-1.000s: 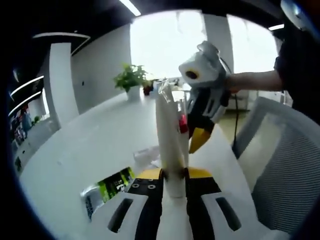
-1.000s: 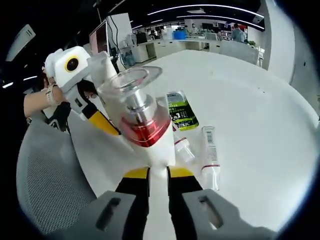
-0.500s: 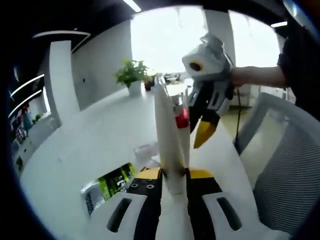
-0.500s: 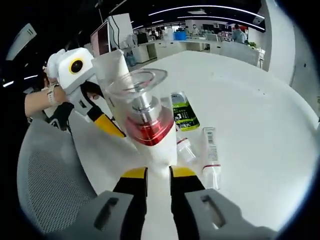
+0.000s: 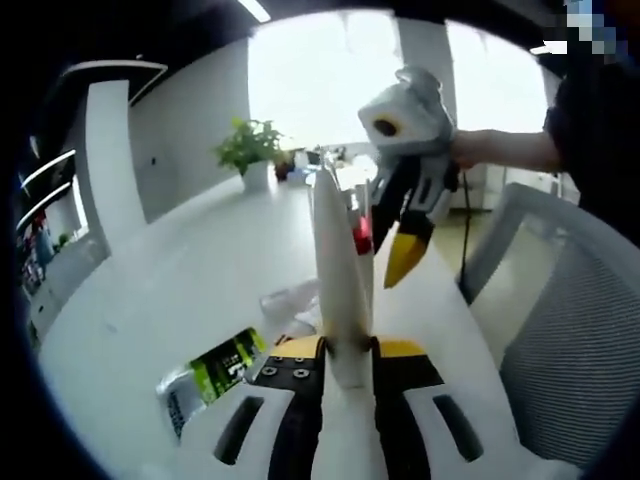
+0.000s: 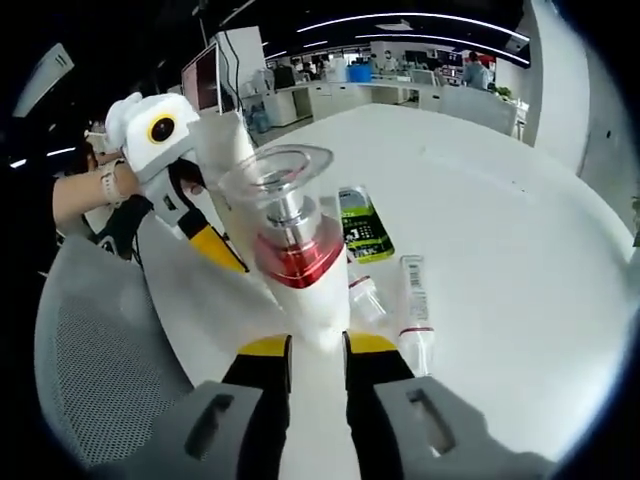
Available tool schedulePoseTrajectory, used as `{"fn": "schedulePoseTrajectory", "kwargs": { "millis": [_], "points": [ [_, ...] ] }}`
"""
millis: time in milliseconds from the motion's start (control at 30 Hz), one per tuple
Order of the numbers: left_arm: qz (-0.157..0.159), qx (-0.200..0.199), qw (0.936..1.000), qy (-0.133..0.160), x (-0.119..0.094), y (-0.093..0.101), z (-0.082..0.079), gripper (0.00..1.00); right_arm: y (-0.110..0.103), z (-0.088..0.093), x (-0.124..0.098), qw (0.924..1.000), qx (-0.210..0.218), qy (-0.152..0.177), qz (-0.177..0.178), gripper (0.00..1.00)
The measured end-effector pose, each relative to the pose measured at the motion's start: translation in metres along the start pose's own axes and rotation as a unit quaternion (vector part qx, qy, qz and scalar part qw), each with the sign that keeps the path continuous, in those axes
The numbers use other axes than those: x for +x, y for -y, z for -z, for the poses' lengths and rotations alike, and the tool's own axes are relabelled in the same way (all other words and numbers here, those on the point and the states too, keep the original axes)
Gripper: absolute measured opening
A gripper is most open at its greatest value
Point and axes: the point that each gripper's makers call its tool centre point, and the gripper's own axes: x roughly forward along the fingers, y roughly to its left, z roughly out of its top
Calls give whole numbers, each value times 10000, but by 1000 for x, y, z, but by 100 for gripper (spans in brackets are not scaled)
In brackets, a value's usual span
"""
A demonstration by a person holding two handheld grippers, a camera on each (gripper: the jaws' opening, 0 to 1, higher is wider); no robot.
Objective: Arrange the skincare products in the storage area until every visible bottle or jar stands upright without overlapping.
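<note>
Nearby, green packet [image 6: 362, 225], flat tube [image 6: 414, 310], table [image 6: 520, 250]

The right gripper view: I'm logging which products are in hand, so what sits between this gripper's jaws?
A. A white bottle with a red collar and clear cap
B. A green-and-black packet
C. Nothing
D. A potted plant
A: the right gripper is shut on the white bottle with its red collar and clear cap, while the green-and-black packet lies on the white table beyond.
</note>
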Motion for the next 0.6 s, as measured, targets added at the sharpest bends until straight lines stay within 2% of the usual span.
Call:
{"fn": "schedulePoseTrajectory", "kwargs": {
  "millis": [433, 600],
  "points": [
    [248, -189, 9995, 70, 0, -1, 0, 14, 1, 1, -4, 10000, -42, -20, 65, 21],
    [222, -207, 9995, 117, 1, -1, 0, 15, 0, -1, -7, 10000, -40, 6, 84, 24]
  ]
}}
